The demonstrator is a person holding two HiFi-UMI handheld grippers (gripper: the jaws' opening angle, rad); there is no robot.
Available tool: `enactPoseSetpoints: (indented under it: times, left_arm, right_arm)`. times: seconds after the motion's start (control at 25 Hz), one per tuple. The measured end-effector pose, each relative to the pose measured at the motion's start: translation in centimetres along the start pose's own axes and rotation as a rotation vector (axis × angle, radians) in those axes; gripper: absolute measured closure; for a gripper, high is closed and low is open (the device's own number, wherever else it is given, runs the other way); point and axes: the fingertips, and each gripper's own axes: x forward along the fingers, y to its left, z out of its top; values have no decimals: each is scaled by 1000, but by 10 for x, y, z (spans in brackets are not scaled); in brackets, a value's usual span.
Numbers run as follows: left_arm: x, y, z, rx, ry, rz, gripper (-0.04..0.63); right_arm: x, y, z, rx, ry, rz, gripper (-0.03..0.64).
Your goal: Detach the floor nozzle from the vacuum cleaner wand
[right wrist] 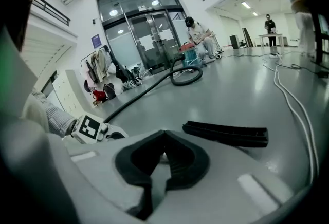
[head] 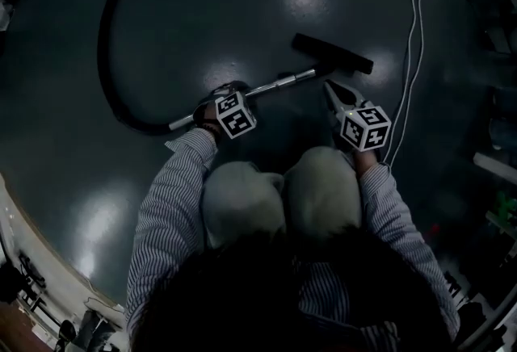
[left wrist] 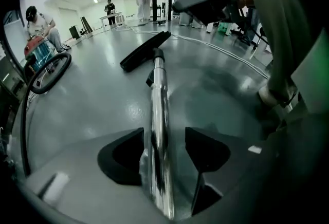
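L tongs: released, jaws wide apart, astride wand on its hose-side half; pads not pressing.
R tongs: clenched, empty, tip low and near nozzle, not touching.
done: nothing yet, as far as visible; nozzle still joined to wand, both flat on floor in front of knees.
left to do: prob. clamp wand w/ L, open R & take nozzle at neck, then pull or twist apart.
wand: straight metal tube, chrome, mirror-bright, smooth; likely slippery under pads.
nozzle: long flat bar, matt black plastic, short neck at mid onto far end of wand.
hose: black, flexible, round section; big loop from wand's near end, off to top left in head view.
floor: dark grey, hard, glossy, w/ lamp glare patches.
cable: thin, white, slack; right of nozzle, apart from it.
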Motion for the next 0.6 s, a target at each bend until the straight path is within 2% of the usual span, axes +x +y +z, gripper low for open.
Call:
enactPoseSetpoints:
  times: [0.12, 0.24, 0.48, 0.56, 0.6]
  left_arm:
    - [20, -1, -4, 3, 35, -1, 333]
    - [32, 1, -3, -29, 38, 2, 316]
    - [32, 2, -1, -92, 15, -67, 326]
    - [29, 5, -1, -117, 9, -58, 343]
    - [29, 8, -1, -131, 7, -52, 373]
  right_arm:
    - [-4, 4, -4, -1, 2, 22, 615]
    - [-10, 2, -5, 5, -12, 18, 615]
    - [-16, 2, -3, 22, -41, 22, 615]
    - [-19, 4, -2, 23, -49, 21, 615]
    - [-20, 5, -1, 26, -55, 22, 615]
